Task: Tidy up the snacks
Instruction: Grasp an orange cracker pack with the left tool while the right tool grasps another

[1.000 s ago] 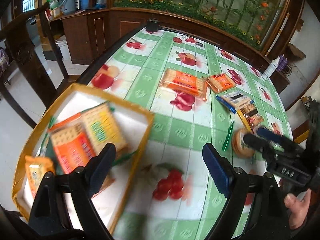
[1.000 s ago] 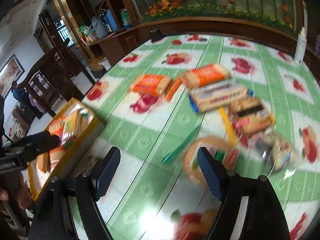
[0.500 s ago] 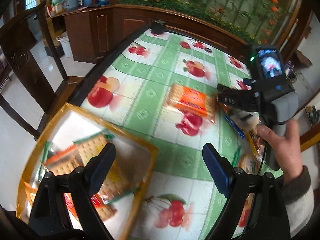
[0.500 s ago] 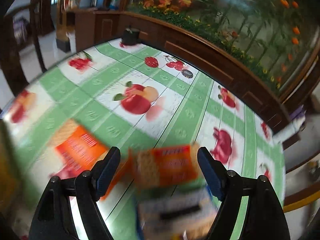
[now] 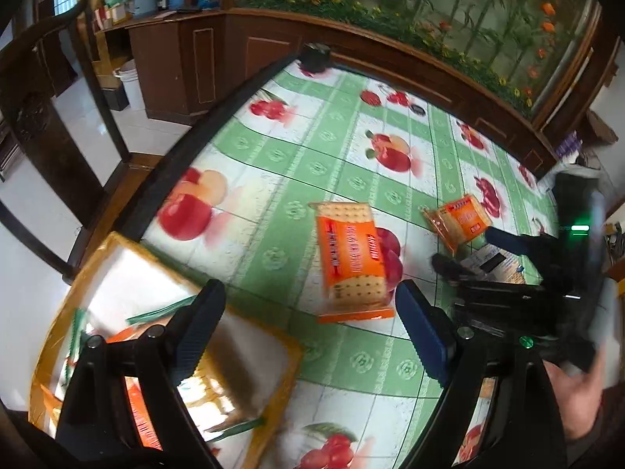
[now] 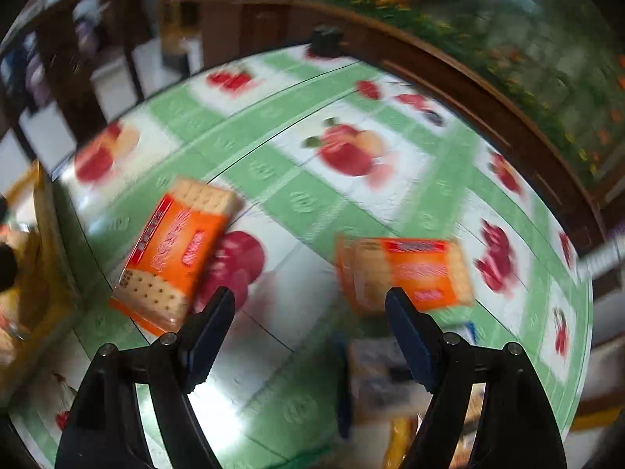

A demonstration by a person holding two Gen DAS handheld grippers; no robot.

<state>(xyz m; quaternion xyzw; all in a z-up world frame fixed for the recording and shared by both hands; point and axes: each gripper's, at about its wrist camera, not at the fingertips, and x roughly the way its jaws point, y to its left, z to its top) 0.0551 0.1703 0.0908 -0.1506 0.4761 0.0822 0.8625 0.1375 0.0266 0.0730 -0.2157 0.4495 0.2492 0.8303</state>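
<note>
Where wooden cabinets (image 5: 187,66) stand, fruit-print tablecloth (image 5: 312,164) spreads.

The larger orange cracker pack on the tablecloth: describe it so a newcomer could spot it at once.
Start at the green-and-white fruit-print tablecloth, then look just past the yellow-rimmed tray at its near corner. The larger orange cracker pack lies flat there, partly over a printed red fruit. Unlike the smaller orange pack farther right, it is long, with bare crackers showing at both ends.
</note>
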